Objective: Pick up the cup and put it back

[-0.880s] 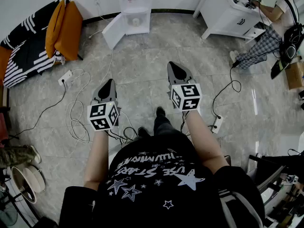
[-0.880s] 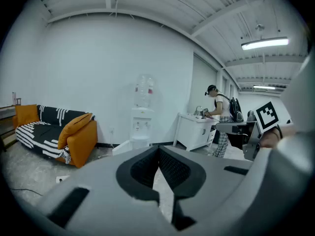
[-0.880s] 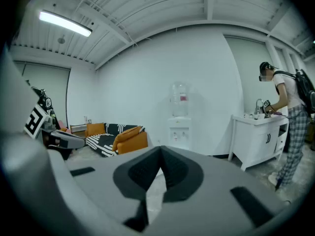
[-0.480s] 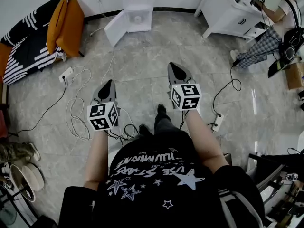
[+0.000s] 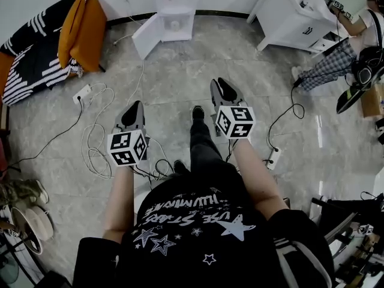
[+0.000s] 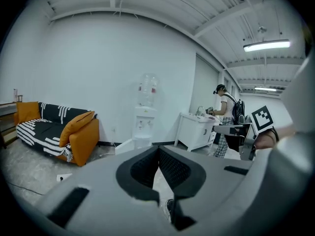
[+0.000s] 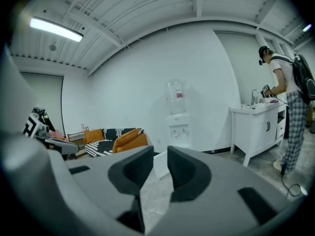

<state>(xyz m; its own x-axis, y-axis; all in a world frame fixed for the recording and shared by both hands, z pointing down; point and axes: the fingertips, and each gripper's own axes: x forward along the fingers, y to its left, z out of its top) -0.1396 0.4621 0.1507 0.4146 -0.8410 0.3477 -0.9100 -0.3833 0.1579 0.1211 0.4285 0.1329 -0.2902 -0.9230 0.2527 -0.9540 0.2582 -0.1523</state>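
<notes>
No cup shows in any view. In the head view my left gripper [image 5: 133, 108] and right gripper [image 5: 223, 86] are both held out over the grey tiled floor, pointing toward the far wall. The left gripper [image 6: 158, 149] has its dark pads meeting at the tips, with nothing between them. The right gripper [image 7: 160, 152] stands a little open, a narrow empty gap between its pads. Straight ahead of both stands a white water dispenser [image 5: 171, 8] with a bottle on top [image 6: 146, 113].
An orange and black-and-white striped sofa [image 5: 57, 44] sits at the far left. A white cabinet [image 5: 287, 18] stands at the far right, with another person [image 5: 355, 38] at it. Cables and power strips [image 5: 95, 134] lie on the floor. Bowls [image 5: 31, 222] sit at the lower left.
The wearer has stepped forward, one foot now further out between the grippers. Both grippers keep their pose. The person at the cabinet has shifted right.
</notes>
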